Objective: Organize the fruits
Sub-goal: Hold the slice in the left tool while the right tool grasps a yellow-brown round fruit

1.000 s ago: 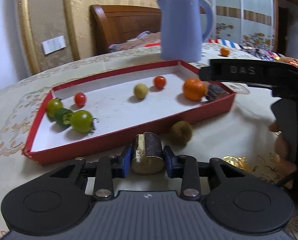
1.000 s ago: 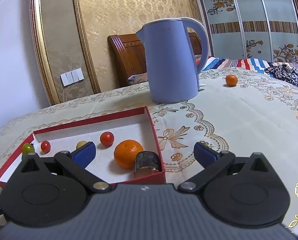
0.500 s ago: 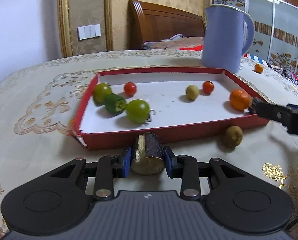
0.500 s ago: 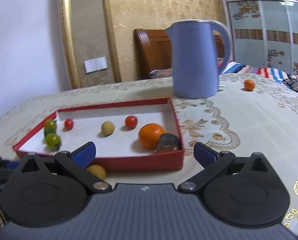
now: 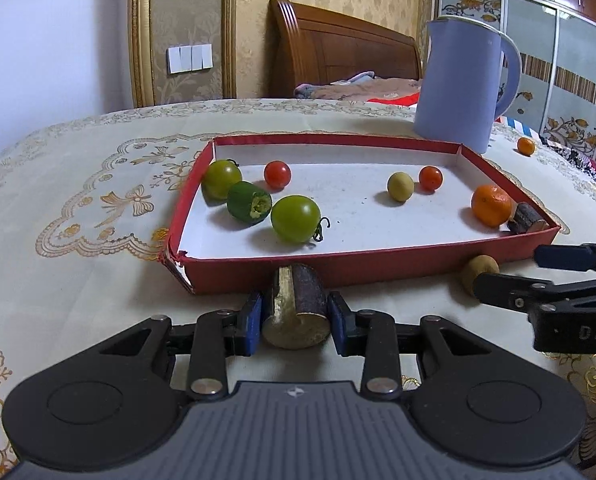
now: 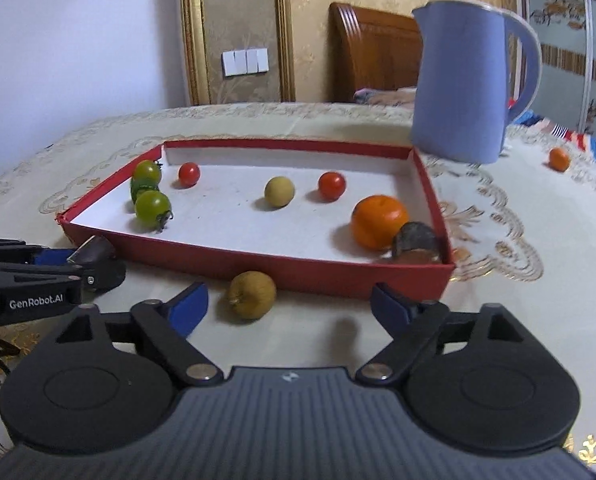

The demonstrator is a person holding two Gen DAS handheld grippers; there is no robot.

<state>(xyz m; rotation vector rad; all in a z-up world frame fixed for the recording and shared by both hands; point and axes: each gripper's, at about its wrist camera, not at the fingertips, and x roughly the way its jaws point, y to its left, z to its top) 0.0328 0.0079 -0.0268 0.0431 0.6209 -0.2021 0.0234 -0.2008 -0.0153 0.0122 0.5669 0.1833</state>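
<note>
My left gripper (image 5: 296, 316) is shut on a short brown bark-covered cylinder (image 5: 298, 304), just in front of the red tray's near wall (image 5: 377, 266). My right gripper (image 6: 288, 300) is open with its jaws closing. A brown round fruit (image 6: 253, 295) lies on the cloth between its fingers, nearer the left one and untouched. In the tray (image 6: 258, 258) lie two green tomatoes, a cucumber piece (image 5: 249, 208), two red cherry tomatoes, a yellowish fruit (image 6: 279, 191), a tangerine (image 6: 379, 222) and another brown cylinder (image 6: 415, 240).
A tall blue kettle (image 6: 465, 80) stands behind the tray's far right corner. A small orange fruit (image 6: 559, 159) lies on the embroidered tablecloth further right. My left gripper (image 6: 90, 260) shows at the left edge of the right wrist view. A wooden headboard is beyond the table.
My right gripper came off the tray's right corner to the cloth in front of it, around the brown fruit, and its jaws narrowed. My left gripper slid left along the tray front, still holding the cylinder.
</note>
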